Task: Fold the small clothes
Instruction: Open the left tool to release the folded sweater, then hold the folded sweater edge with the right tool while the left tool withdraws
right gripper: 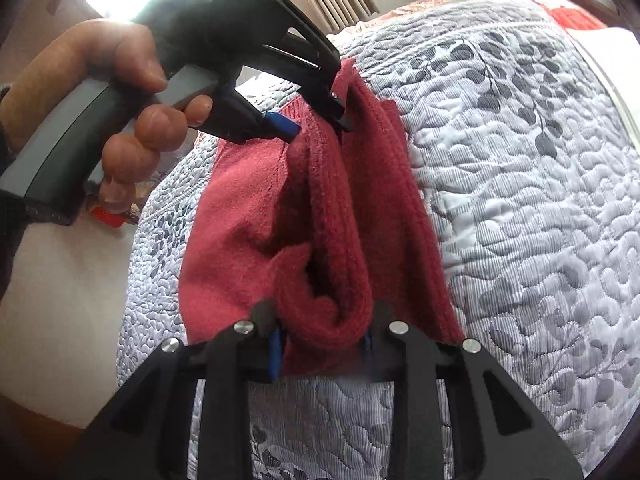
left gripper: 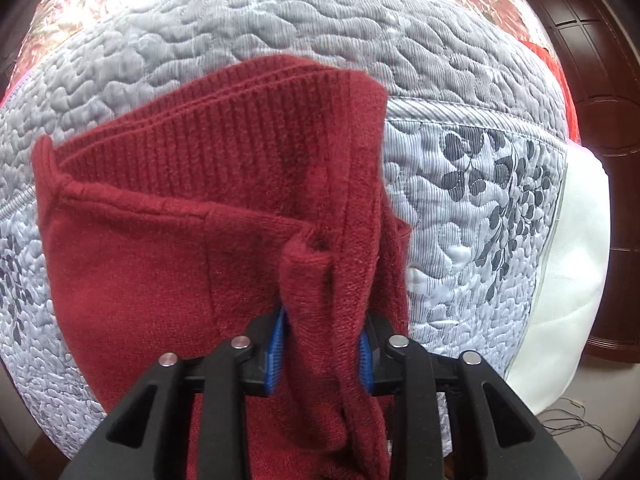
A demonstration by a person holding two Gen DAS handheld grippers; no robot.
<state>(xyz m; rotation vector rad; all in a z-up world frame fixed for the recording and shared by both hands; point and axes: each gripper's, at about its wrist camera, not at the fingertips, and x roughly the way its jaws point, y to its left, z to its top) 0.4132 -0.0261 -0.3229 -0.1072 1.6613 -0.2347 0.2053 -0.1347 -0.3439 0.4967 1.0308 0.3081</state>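
Red knitted clothing (left gripper: 168, 240) is being held up over the bed quilt (left gripper: 480, 208), gripped at two places along one bunched edge. The left claw (left gripper: 322, 344) is being kept clamped on a thick roll of the knit, its blue pads (left gripper: 276, 352) being pressed against the fabric from both sides. Ahead of that claw, the ribbed hem (left gripper: 224, 120) is being shown as several stacked layers, their edges lying roughly in line, and to the claw's left a seamed edge is running across the flat panel. To the right of the claw, the quilt with its grey leaf print is lying bare out to its stitched border, with a white sheet (left gripper: 576, 264) beyond it.

In the right wrist view, the right claw (right gripper: 324, 350) is being held shut on another fold of the same clothing (right gripper: 240, 232), the knit being rolled into a curl between its fingers. Ahead and to its left, the left claw (right gripper: 316, 120) is being gripped by a hand (right gripper: 120, 104), with the cloth being stretched between the two claws. Right of the right claw, the quilt (right gripper: 520, 208) is lying open, giving wide room on that side.
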